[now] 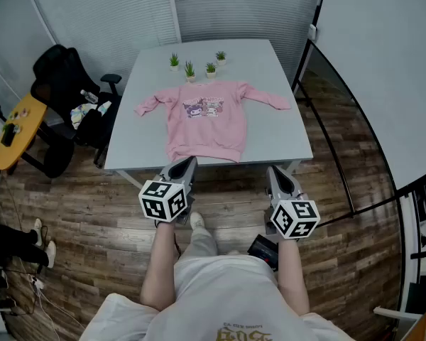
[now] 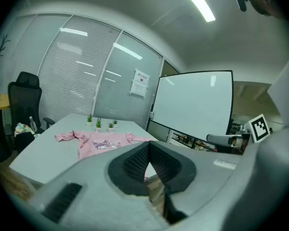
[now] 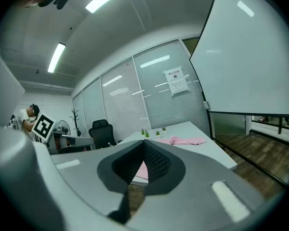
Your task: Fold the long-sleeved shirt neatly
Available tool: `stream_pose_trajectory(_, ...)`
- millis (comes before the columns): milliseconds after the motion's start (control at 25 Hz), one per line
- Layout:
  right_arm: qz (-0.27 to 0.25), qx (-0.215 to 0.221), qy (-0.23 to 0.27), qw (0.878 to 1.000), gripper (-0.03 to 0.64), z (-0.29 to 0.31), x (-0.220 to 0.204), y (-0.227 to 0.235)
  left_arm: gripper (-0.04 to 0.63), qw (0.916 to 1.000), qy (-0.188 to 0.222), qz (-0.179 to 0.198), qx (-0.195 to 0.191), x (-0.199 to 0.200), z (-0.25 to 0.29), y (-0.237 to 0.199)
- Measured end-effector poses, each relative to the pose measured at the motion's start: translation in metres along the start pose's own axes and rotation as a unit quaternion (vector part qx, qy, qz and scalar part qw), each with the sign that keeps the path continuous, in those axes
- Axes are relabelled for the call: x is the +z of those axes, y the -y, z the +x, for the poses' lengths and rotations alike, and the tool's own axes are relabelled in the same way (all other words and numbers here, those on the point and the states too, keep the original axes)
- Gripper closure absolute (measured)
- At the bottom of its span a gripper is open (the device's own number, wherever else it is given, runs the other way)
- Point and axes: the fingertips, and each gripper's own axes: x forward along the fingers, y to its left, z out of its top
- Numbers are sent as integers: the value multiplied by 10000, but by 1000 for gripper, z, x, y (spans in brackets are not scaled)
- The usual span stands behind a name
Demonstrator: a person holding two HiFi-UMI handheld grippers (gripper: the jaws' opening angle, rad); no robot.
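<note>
shirt (image 1: 204, 119): lying spread, likely soft, light; pinching a sleeve cuff seems best
left gripper (image 1: 187, 161): jaws pressing together, empty
right gripper (image 1: 275, 170): jaws pressing together, empty

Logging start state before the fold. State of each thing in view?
Shirt: unfolded, flat on the table, print up, sleeves spread.
Left tool: shut, empty, short of the table.
Right tool: shut, empty, short of the table.
Plants: upright, beyond the collar.
</note>
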Motion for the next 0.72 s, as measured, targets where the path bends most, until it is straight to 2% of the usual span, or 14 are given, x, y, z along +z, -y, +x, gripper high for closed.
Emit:
stream_pose_trajectory(320, 37, -49, -46, 10000, 607, -1, -2, 9, 589, 10000, -61, 31, -25, 1, 5, 6)
stream_pose_trajectory(440, 265, -55, 226, 9994, 607, -4, 2, 15, 589, 9999, 25, -55, -104, 1, 6, 10)
stream_pose_trajectory(480, 413, 5, 330, 9986, 607, -4, 4, 16, 537, 9997, 81, -156, -190, 1, 7, 11)
stream_pose_trajectory(520, 573, 103, 354, 9977, 587, -3, 4, 18, 339, 9991, 109, -280, -293, 1, 10, 13)
stream_pose_trajectory(560, 728, 201, 311, 9967, 471, -1, 3, 20, 239, 9985, 100, -385, -369, 0, 13, 14)
stream_pose_trajectory(600, 861, 248, 253, 9957, 389, 2, 1, 23, 236, 9983, 72, -430, -394, -1, 16, 14)
stream_pose_trajectory(640, 959, 230, 215, 9949, 359, 4, -1, 27, 236, 9984, 35, -407, -383, -2, 19, 14)
stream_pose_trajectory(720, 1064, 155, 176, 9941, 353, 8, -3, 35, 238, 9990, -49, -256, -354, -3, 26, 12)
